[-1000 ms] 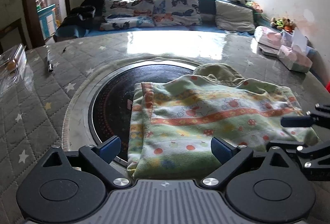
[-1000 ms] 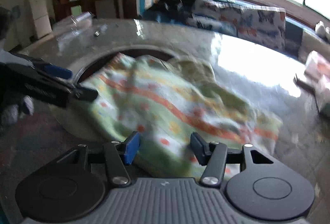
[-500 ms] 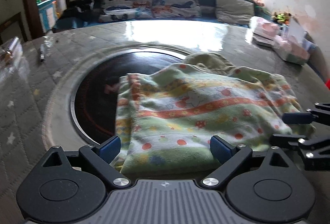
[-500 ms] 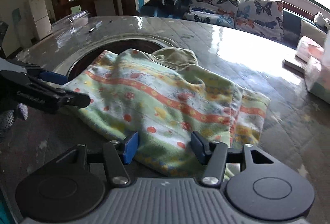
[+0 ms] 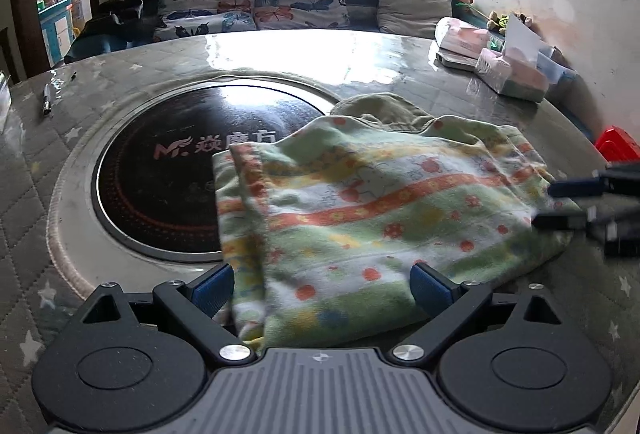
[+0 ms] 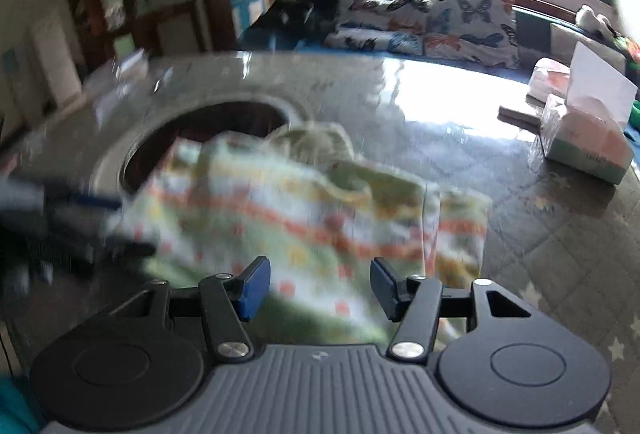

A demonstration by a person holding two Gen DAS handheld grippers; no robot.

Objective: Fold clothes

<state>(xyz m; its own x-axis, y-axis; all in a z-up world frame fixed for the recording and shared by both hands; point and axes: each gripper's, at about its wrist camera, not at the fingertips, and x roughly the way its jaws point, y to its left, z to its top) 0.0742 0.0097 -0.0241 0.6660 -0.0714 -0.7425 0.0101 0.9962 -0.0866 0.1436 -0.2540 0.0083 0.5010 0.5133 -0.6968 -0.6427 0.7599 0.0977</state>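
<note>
A folded green garment [image 5: 360, 210] with orange stripes and red dots lies on the round table, partly over the black cooktop [image 5: 168, 178]. It also shows, blurred, in the right wrist view [image 6: 304, 218]. My left gripper [image 5: 320, 284] is open, its blue pads either side of the garment's near edge. My right gripper [image 6: 318, 286] is open over the garment's other near edge. The right gripper's fingers [image 5: 576, 204] show blurred at the garment's right side in the left wrist view. The left gripper [image 6: 88, 222] shows blurred at the left of the right wrist view.
Tissue packs [image 5: 512, 74] and a box [image 6: 588, 138] stand at the table's far right. A pen [image 5: 47, 104] lies at the far left. A red object [image 5: 618, 146] sits off the right edge. A sofa with butterfly cushions [image 5: 280, 2] is behind the table.
Both grippers have moved, with the right wrist view now blurred by motion. The garment sits further right over the cooktop, baring its logo. Both grippers stay open.
</note>
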